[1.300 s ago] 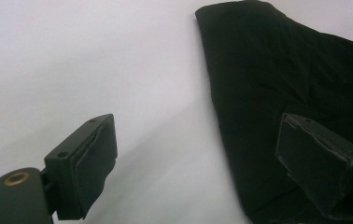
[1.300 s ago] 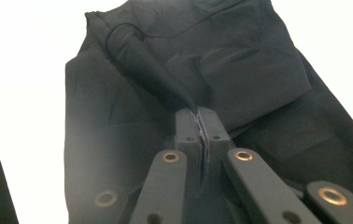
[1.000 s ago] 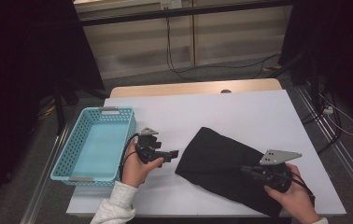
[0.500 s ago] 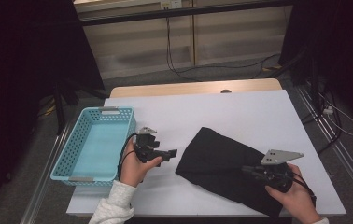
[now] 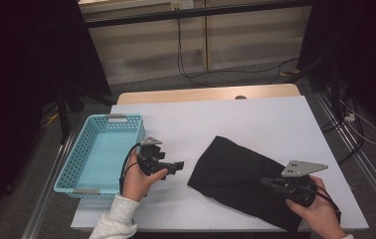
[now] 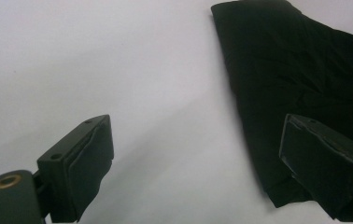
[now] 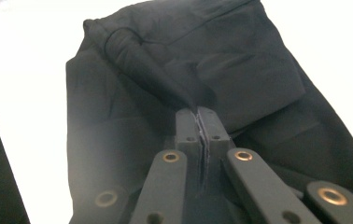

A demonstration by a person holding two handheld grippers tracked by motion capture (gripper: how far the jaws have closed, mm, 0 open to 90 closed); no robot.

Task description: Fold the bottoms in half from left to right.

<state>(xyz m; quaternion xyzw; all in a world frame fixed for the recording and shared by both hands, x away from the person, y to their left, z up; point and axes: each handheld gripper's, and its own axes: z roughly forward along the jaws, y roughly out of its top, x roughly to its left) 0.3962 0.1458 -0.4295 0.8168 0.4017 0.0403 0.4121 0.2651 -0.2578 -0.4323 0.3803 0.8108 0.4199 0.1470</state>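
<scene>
White worktop (image 5: 255,119). Black cloth garment (image 5: 245,174) lies flat, near right. Empty blue basket (image 5: 81,169) at left edge, likely its destination. Right tongs (image 7: 198,122) clamped on a raised fold, ready to lift. Left tongs (image 6: 202,163) spread apart, aimed at cloth's near-left edge.

I see a white worktop (image 5: 255,119) with a wooden strip along its far edge | a light blue perforated basket (image 5: 71,168) at the worktop's left edge, nothing in it | black cables (image 5: 191,69) on the grey floor beyond | dark curtains on both sides
</scene>
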